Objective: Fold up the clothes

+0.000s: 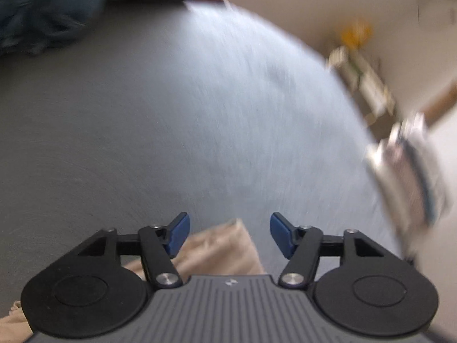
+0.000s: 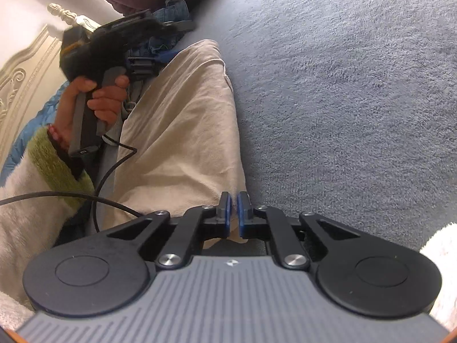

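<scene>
Here the beige cloth [image 2: 182,131] lies long on the grey carpet [image 2: 342,85], running from 11 o'clock down to 6 o'clock in the right wrist view. The right gripper [image 2: 233,214] is pinched tight on the near edge of the cloth, with a thin bit of beige between its blue pads [image 2: 227,214].

The left gripper [image 1: 230,235] has its jaws apart. A corner of the cloth [image 1: 220,245] sits below and between them, but the pads do not press on it.

So the step looks like getting a hold on both ends before the fold. One end is caught. Next, the left gripper likely needs to drop onto its corner and squeeze. Then both can lift and lay one half over the other.

The right view shows more: the whole cloth, the hand [image 2: 94,100] on the left gripper's handle, a black cable [image 2: 114,165] and a green cuff [image 2: 57,163]. At 12 o'clock some blue jeans [image 2: 168,25] peek out. The left view is blurry. It shows the open jaws and a dark blue pile [image 1: 45,11] at 10 o'clock.
</scene>
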### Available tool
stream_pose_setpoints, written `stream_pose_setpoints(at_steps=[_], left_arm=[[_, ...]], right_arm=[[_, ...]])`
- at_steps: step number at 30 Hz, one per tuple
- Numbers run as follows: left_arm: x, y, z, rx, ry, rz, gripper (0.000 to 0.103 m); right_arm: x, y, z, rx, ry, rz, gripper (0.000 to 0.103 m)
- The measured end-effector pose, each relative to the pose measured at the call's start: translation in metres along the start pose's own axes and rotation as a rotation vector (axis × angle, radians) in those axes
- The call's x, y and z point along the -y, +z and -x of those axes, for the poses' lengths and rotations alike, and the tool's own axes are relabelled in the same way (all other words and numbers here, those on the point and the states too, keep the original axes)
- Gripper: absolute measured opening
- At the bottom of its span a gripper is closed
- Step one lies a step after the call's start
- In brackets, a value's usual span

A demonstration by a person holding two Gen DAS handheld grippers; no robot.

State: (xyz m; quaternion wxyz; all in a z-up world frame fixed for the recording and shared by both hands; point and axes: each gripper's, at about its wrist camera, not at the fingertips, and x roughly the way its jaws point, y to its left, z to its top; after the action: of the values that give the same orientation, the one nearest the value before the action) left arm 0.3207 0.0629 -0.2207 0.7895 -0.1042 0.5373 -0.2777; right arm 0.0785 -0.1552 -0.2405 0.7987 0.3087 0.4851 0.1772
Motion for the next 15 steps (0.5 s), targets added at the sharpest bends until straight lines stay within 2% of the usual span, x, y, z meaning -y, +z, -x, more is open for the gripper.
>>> stream_pose_setpoints(at_steps=[2,4,12,15], left_arm=[[0.01,-0.001,-0.01,-0.043,0.049,-0.039,0.027],[0.008,-0.002,-0.01,-0.033,0.029,0.005,0.007],[-0.031,-0.017,0.001,0.098,-0.081,0.231,0.005],[-0.049,-0.012,-0.004,0.092,-0.083,0.31,0.003]], right_arm=[[0.0,-0.001,0.001,0.004,0.001,0.001,0.004],[0.001,-0.001,0.001,0.009,0.001,0.004,0.004],[0.009,-0.002,-0.003,-0.016,0.015,-0.023,0.003],[0.016,-0.004,-0.006,-0.033,0.015,-0.06,0.003]])
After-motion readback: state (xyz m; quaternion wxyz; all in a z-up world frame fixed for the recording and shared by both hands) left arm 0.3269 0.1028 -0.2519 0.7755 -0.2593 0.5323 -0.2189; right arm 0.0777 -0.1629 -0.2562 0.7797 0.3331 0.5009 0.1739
